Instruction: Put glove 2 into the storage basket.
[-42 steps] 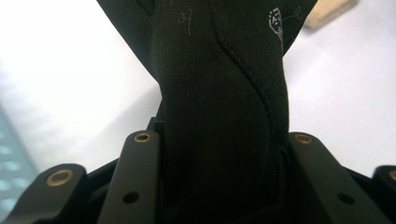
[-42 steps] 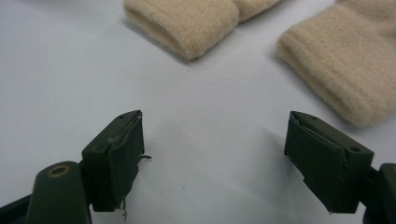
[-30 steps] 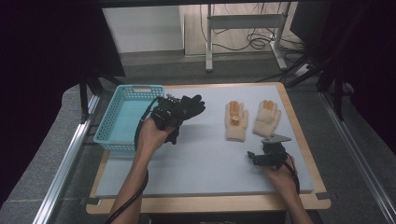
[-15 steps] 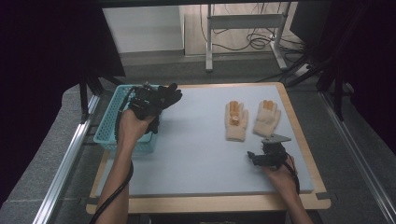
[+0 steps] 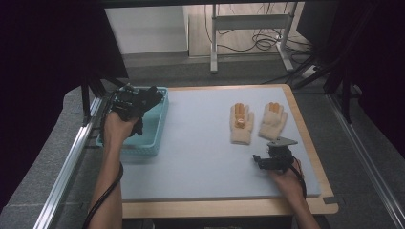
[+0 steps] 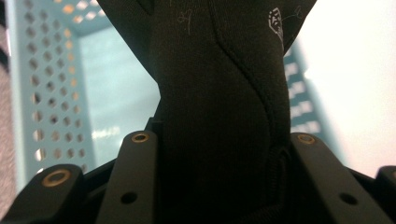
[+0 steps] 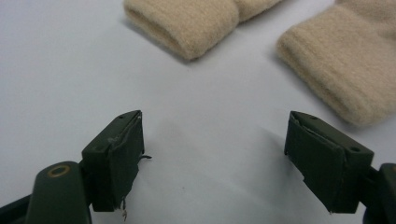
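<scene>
Left tongs carried black glove leftward, now over basket.

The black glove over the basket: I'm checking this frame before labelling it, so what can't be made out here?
- Black glove: left gripper view cuts off its fingers at the top edge; the high view shows it too small.
- Basket floor: partly hidden by the left gripper and glove.
- Beige gloves: right gripper view shows their cuffs, fingers cut off.
</scene>
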The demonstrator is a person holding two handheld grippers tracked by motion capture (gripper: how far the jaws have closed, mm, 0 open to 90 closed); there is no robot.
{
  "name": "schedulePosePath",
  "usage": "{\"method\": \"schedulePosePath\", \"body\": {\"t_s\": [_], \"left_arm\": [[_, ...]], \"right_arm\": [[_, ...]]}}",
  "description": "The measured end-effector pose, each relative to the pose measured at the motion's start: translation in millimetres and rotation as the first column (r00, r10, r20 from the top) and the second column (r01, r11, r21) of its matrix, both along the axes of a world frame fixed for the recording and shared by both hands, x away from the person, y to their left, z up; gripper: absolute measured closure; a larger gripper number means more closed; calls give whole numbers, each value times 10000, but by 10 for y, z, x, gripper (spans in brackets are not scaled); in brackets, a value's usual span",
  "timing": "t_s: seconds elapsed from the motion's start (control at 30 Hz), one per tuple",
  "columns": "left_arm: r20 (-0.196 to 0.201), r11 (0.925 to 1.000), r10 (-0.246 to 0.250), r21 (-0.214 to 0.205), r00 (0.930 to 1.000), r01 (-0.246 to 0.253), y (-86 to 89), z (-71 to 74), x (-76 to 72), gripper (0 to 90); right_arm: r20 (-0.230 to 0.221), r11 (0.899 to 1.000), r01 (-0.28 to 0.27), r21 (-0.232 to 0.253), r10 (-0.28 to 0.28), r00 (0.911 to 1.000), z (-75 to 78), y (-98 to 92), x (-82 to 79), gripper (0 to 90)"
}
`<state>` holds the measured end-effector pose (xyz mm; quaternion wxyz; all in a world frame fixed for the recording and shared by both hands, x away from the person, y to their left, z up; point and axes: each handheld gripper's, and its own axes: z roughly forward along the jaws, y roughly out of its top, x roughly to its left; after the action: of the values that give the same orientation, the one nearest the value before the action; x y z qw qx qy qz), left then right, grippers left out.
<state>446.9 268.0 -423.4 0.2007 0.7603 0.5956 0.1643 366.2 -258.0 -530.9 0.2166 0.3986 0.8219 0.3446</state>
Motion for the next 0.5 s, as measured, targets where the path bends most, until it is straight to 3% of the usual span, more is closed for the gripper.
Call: {"method": "schedulePosePath", "body": {"t_s": [0.37,0.5], "left_arm": [[-623,9950,994,28,9931,-994,309,-327,158,604],[-922,9917,1268,349,9876,-1241,368,-424,234,603]], "right_arm": [[8,10000,-9,-7,9,10000,0,-1,0,196],[1,10000,2,0,-2,10000,1,1,-1,196]]}}
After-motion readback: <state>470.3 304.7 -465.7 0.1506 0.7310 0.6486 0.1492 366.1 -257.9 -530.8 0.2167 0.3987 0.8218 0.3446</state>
